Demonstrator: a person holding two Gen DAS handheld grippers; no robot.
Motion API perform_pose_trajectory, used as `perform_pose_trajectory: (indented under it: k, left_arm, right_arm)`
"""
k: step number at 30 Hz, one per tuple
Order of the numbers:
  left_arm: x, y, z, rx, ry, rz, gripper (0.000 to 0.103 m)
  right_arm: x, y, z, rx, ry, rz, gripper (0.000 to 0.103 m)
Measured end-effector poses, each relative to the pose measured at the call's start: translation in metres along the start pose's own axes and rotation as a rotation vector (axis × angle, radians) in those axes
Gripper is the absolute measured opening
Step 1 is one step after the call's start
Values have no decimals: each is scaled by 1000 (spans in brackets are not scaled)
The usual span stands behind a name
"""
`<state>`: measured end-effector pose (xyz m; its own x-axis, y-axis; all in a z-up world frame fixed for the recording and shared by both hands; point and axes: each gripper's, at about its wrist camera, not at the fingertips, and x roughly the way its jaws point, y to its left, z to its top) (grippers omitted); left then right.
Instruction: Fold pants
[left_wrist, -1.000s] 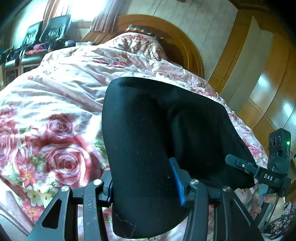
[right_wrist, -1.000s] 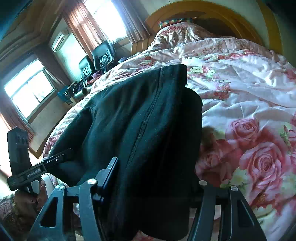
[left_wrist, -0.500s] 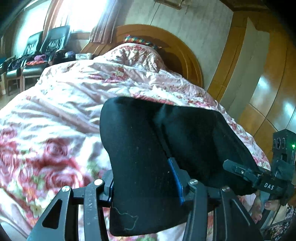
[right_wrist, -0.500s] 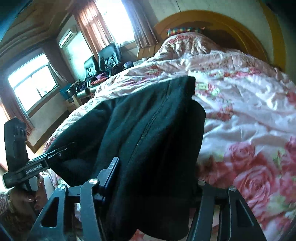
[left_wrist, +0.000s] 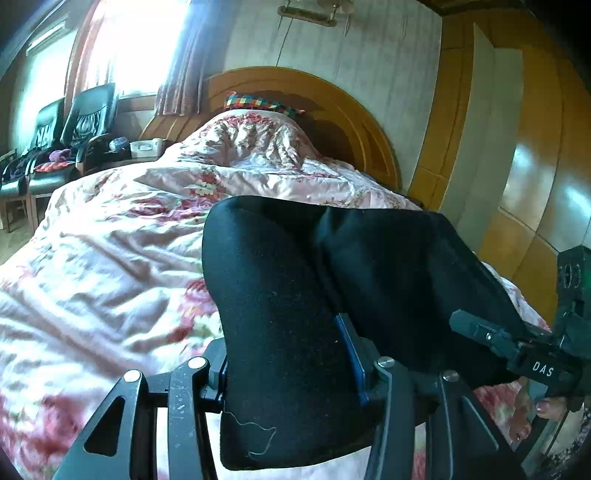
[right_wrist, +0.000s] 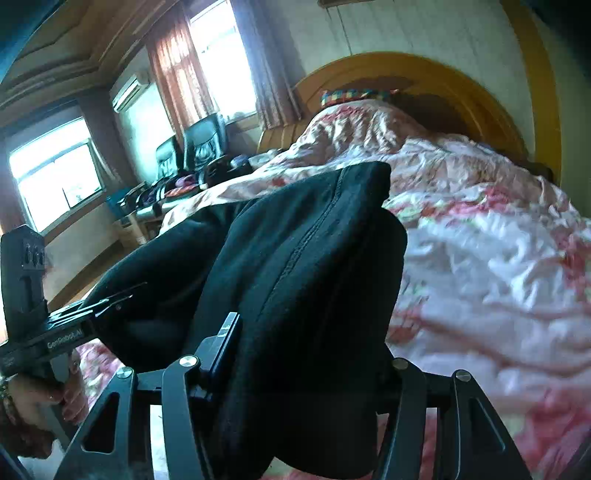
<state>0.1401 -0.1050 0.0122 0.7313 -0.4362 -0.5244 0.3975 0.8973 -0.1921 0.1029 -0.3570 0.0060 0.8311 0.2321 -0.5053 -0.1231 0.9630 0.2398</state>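
While the black, soft knit pants (left_wrist: 295, 314) hung limp above the foot edge of the rose-print quilted bed (left_wrist: 110, 258), left claw (left_wrist: 291, 373) and right claw (right_wrist: 295, 354) each pinched a thick bunched end, seemingly the waistband, light but floppy.

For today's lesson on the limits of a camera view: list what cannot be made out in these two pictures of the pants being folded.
- Left gripper fingertips: left view, wrapped in the black pants.
- Right gripper fingertips: right view, buried in the same cloth.
- Pants' lower end: both views, cut off by the bottom edge.
- Quilt pattern: right view, blurred.
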Motion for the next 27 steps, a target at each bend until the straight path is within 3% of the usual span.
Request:
perform_pose_trajectory:
  k: [4,7,9,10,11,13,19,23,27]
  left_arm:
    - [37,-2,4,-7,49,19,49]
    - [71,3,-7,-14,134,33,50]
    - [84,4,-19,26,141,59,59]
    - [87,2,-25,69,127,68,64]
    - [88,-1,-30,106,119,80,67]
    - [85,-2,-38,141,96,87,68]
    - [62,3,-46,67,104,95,70]
    - [38,-13,-51,57,60,135,71]
    - [46,-24,-66,152,114,216,72]
  right_arm:
    - [30,-30,13,16,19,-19,57]
    - [58,-61,6,96,91,-49,58]
    - [76,-81,-9,165,155,-77,60]
    - [79,-87,-15,183,157,-82,67]
    - [79,-92,-20,196,148,-86,74]
    - [79,-97,-29,226,138,-70,75]
    - [61,-92,-31,225,132,-124,78]
    - [26,-69,-38,211,58,-160,82]
    - [28,-59,-50,148,125,-253,84]
